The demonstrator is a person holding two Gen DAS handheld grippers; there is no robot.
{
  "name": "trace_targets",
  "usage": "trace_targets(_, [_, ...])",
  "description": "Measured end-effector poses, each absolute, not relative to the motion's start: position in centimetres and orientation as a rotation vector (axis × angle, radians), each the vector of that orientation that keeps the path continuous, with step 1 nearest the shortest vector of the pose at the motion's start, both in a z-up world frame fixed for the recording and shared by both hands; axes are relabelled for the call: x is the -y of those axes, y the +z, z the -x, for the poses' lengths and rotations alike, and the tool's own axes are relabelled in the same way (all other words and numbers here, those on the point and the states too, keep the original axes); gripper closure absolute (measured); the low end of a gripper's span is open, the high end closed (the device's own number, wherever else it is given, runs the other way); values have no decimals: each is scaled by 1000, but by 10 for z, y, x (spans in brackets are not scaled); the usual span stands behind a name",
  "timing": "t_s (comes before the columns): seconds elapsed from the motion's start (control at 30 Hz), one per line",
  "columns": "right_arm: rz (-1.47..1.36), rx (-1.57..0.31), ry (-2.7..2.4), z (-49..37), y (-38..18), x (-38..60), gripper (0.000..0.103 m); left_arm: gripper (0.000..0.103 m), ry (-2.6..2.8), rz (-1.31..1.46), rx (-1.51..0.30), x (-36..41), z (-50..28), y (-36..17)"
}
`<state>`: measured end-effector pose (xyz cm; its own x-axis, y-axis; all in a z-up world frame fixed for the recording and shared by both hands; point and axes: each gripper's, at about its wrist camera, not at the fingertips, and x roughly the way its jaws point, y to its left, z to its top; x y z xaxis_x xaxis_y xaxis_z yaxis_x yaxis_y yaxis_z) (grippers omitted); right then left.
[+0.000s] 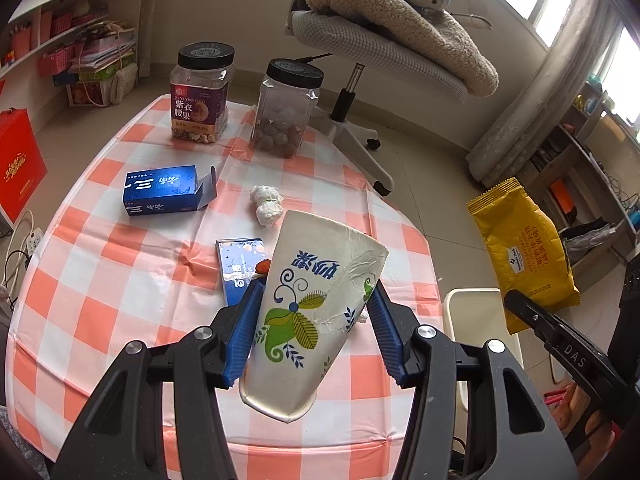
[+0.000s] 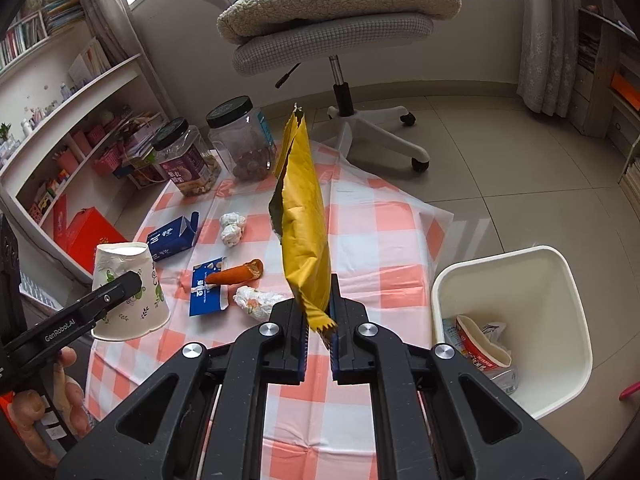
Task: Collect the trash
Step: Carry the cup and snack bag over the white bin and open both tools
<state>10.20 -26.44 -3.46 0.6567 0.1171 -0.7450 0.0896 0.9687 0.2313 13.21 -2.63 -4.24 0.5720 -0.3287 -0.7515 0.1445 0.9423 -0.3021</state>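
Observation:
My left gripper (image 1: 316, 320) is shut on a crushed white paper cup (image 1: 316, 308) with a blue and green print, held upside down above the checked table (image 1: 120, 280); the cup also shows in the right wrist view (image 2: 128, 292). My right gripper (image 2: 319, 332) is shut on the corner of a yellow snack bag (image 2: 304, 232), held upright above the table; the bag also shows in the left wrist view (image 1: 520, 256). A white trash bin (image 2: 560, 280) with wrappers inside stands on the floor right of the table.
On the table lie a blue box (image 1: 160, 196), a flat blue packet (image 2: 206, 292) with a carrot piece (image 2: 236, 274) on it, two crumpled tissues (image 2: 232, 226) (image 2: 256, 300) and two black-lidded jars (image 1: 200, 96) (image 1: 286, 112). An office chair (image 2: 340, 32) stands behind.

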Motion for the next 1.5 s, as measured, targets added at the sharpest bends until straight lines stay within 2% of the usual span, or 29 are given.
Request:
trace_targets(0.57, [-230, -920, -275, -66, -51, 368, 95, 50, -423, 173, -944, 122, -129, -52])
trace_targets(0.67, [-247, -949, -317, -61, -57, 385, 86, 50, -454, 173, -948, 140, -128, -53])
trace_targets(0.73, [-250, -952, -357, -57, -58, 395, 56, 50, -477, 181, -955, 153, -127, -54])
trace_targets(0.8, [-251, -941, -404, -52, -58, 403, 44, 50, -507, 195, -961, 166, -125, -55])
trace_targets(1.03, [-275, -904, -479, -40, -55, 431, 33, 50, -609, 207, -975, 212, -119, -61])
trace_targets(1.37, [-321, -868, -537, -27, -52, 465, 29, 49, -709, 150, -1015, 271, -110, -80])
trace_targets(1.5, [-327, -860, -553, -23, -51, 472, 28, 44, -768, 136, -1020, 290, -108, -89])
